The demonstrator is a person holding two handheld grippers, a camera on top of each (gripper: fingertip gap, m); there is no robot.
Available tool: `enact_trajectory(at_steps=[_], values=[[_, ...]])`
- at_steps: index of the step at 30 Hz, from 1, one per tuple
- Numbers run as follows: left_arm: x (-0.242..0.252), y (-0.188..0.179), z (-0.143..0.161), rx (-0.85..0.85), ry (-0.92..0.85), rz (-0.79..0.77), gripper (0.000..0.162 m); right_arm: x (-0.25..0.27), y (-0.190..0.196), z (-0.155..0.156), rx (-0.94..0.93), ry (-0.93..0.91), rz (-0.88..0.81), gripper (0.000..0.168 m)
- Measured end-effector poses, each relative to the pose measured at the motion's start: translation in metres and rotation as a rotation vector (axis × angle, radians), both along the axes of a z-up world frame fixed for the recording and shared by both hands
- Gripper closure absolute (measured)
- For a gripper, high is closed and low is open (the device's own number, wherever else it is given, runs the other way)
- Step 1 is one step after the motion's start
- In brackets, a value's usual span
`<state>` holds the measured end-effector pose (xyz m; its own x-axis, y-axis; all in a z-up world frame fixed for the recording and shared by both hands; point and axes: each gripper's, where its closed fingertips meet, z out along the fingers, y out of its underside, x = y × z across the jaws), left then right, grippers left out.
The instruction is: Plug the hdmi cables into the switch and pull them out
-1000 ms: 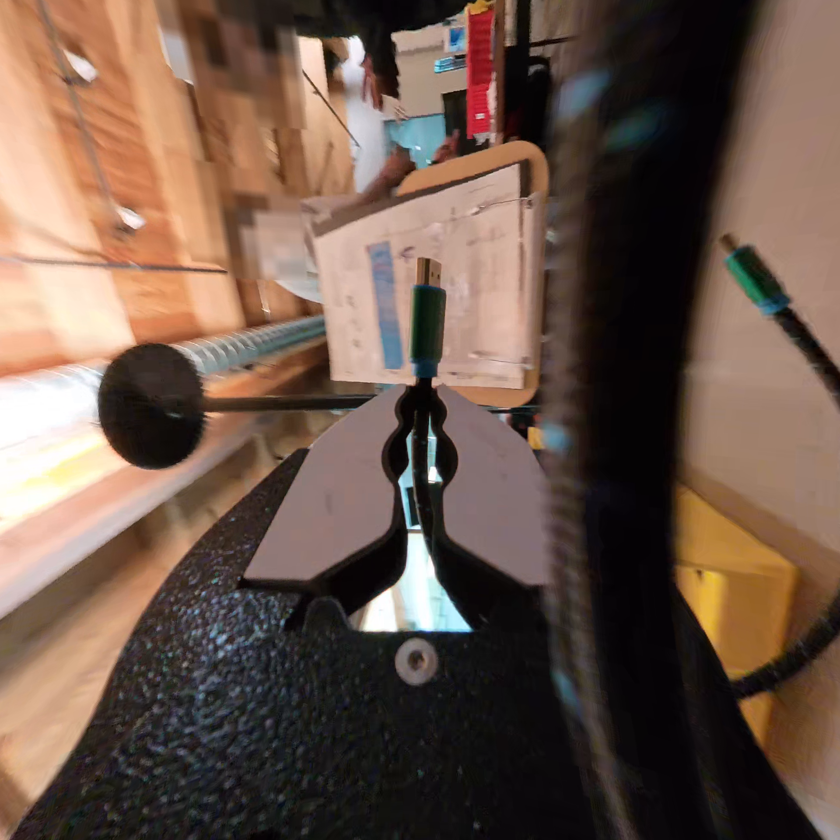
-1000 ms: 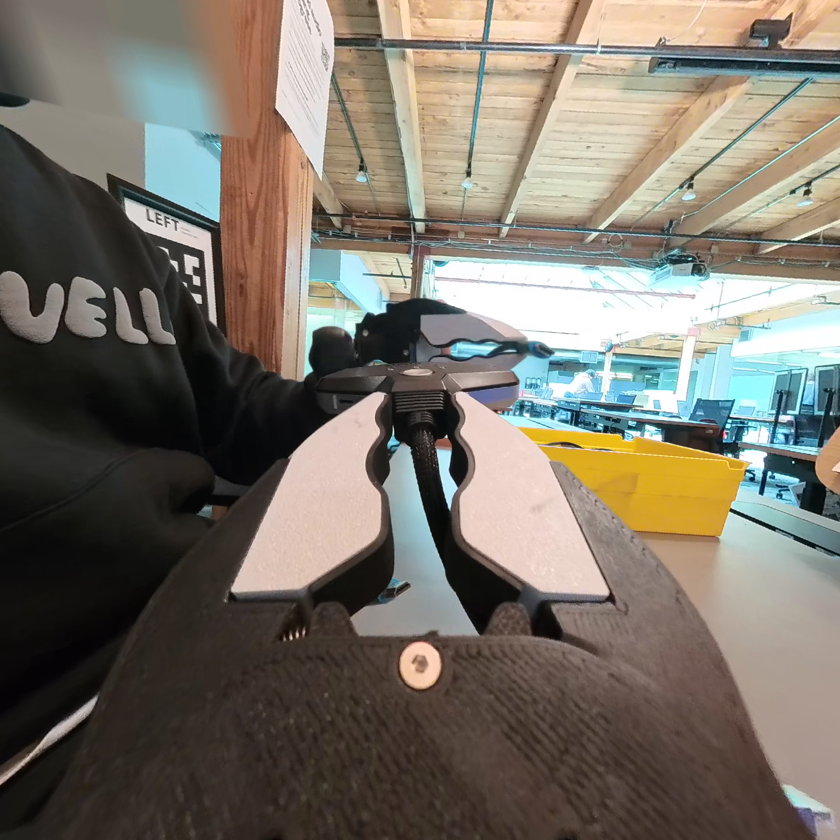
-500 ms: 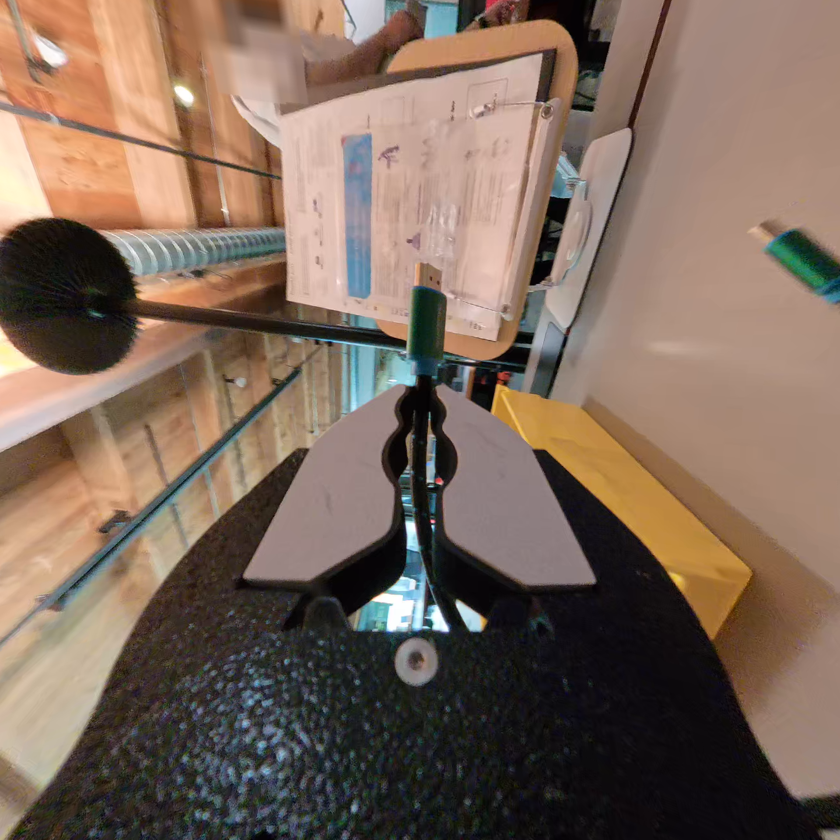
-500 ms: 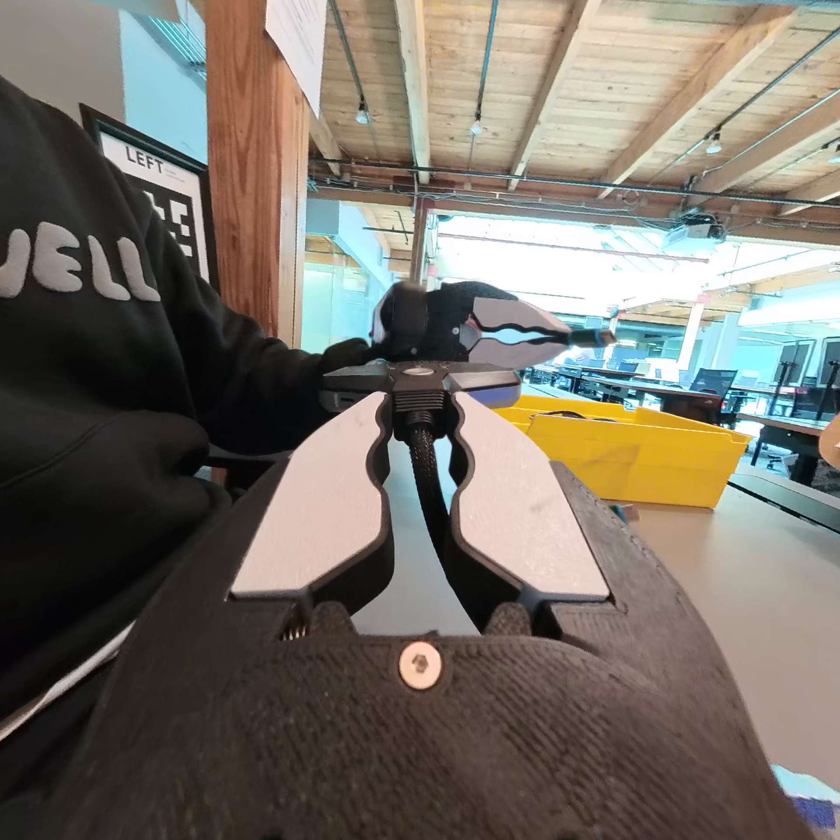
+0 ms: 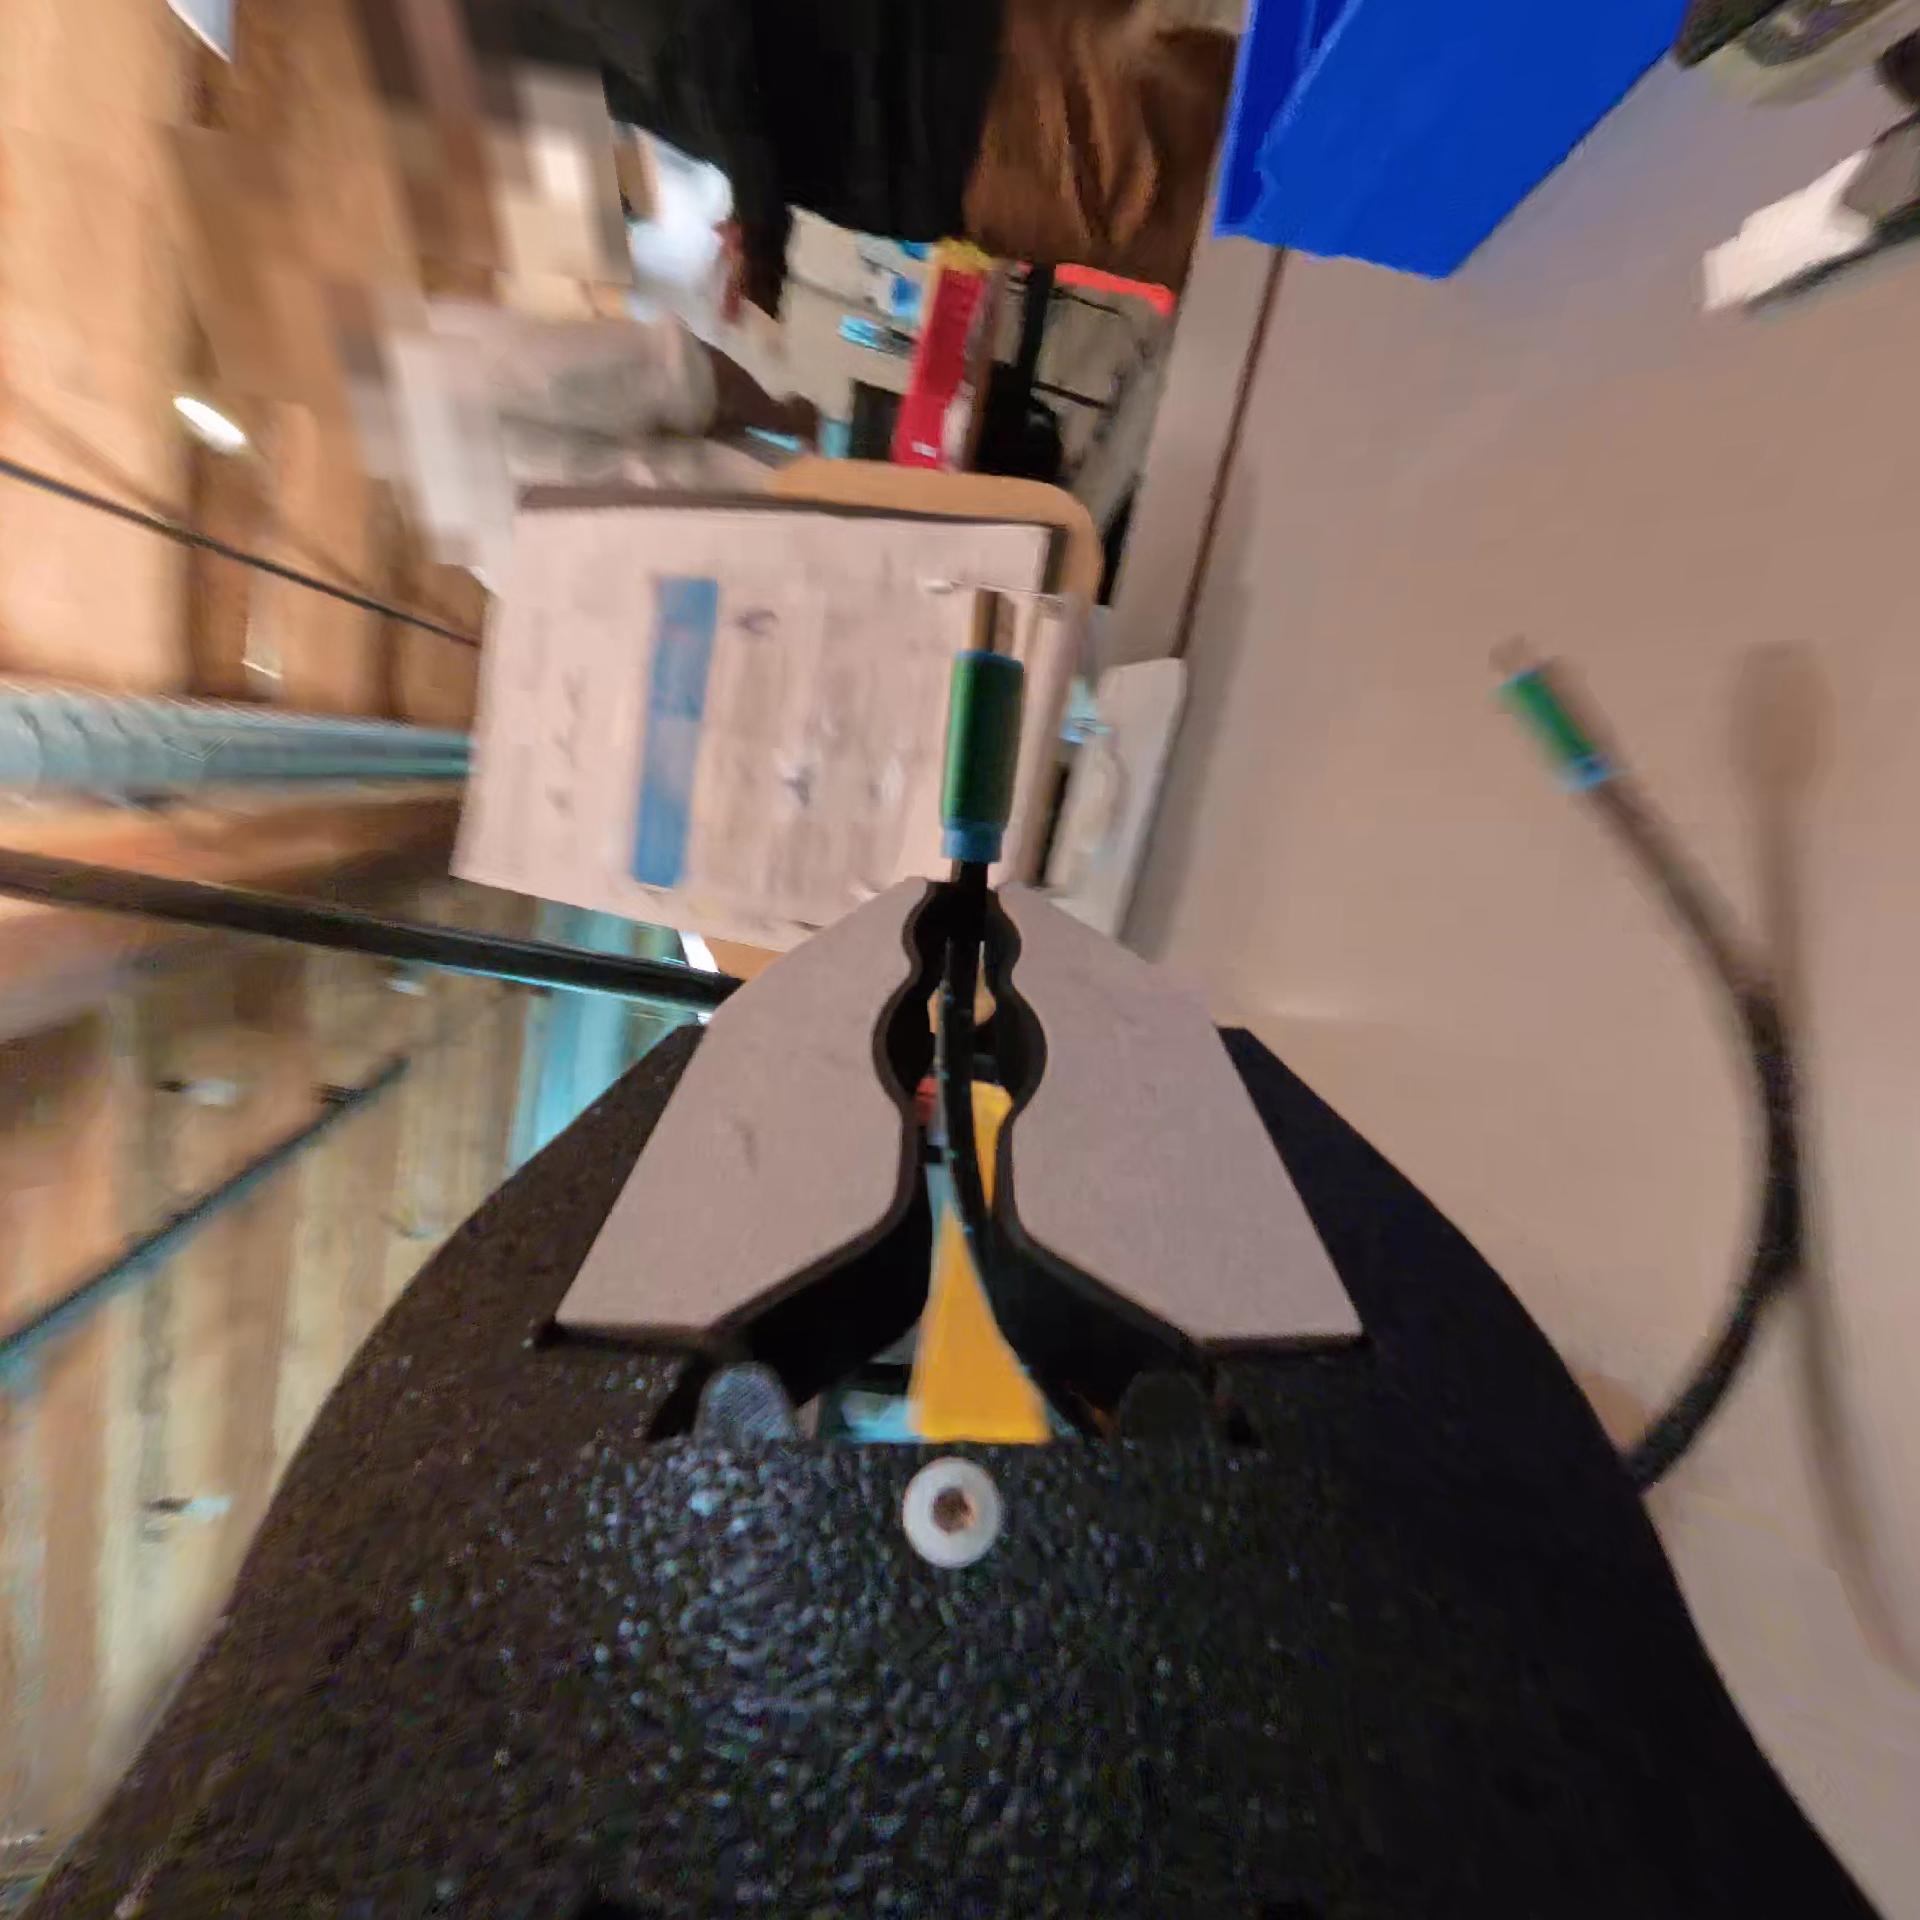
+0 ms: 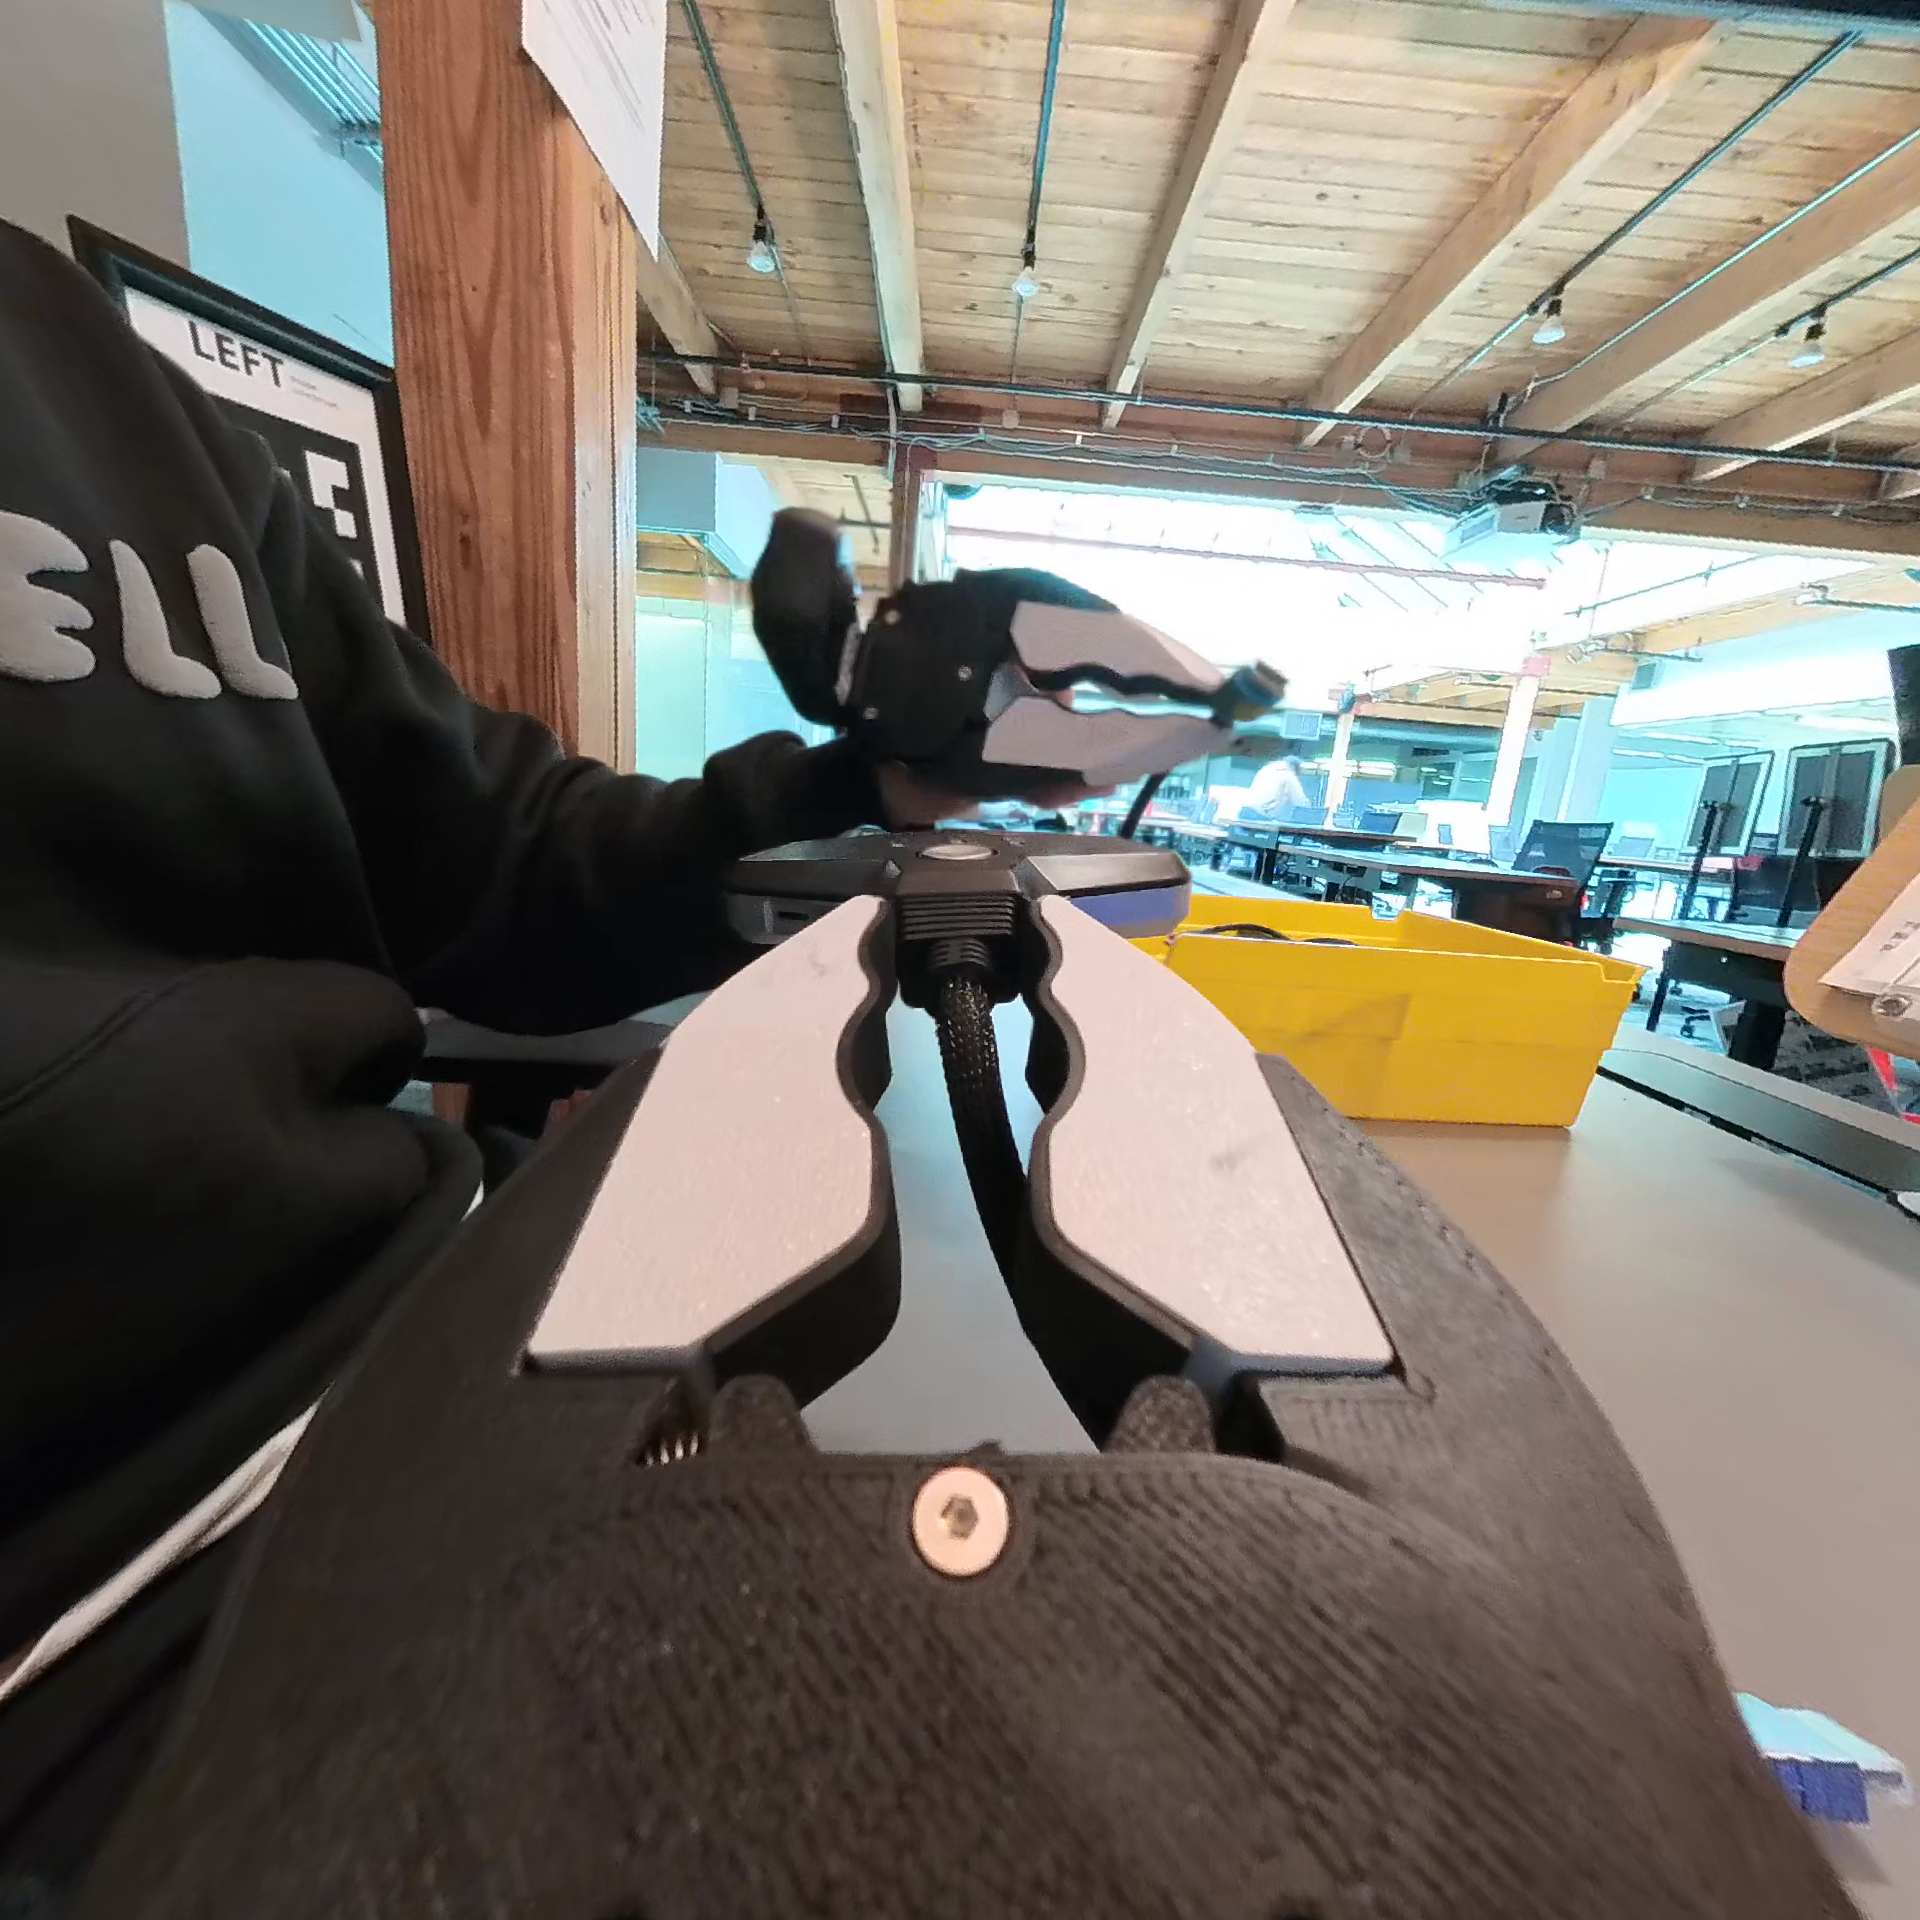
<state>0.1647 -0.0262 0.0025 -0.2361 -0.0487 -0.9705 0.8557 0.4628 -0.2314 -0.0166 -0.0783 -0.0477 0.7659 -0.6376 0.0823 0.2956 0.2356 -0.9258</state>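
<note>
While blur hides its plug tip (left view), each claw [image 5: 968,902] [image 6: 958,920] pinches a cable [image 5: 961,1039] [image 6: 982,1091].

Green plug [image 5: 980,750] with a blue collar on a black braided cable [image 6: 977,1081]; yellow bin [image 6: 1392,1013]; grey table [image 6: 1704,1351]; black switch [image 6: 956,883].

Loose green plug [image 5: 1548,729] motion-blurred
</note>
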Motion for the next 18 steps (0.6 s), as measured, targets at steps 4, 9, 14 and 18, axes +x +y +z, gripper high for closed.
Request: enact_trajectory(at_steps=[4, 9, 14, 18], values=[[-0.021, 0.008, 0.035, 0.032, -0.379, -0.046, 0.156, -0.001, -0.001, 0.002, 0.018, -0.001, 0.01, 0.146], [-0.022, 0.019, 0.05, 0.09, -0.494, -0.024, 0.156, -0.006, -0.001, 0.006, 0.032, -0.031, 0.035, 0.146], [-0.001, 0.025, 0.02, 0.181, -0.399, 0.083, 0.155, -0.012, -0.007, 0.015, 0.08, -0.077, 0.035, 0.146], [0.014, 0.021, -0.011, 0.204, -0.271, 0.141, 0.156, -0.017, -0.008, 0.016, 0.09, -0.088, 0.052, 0.146]])
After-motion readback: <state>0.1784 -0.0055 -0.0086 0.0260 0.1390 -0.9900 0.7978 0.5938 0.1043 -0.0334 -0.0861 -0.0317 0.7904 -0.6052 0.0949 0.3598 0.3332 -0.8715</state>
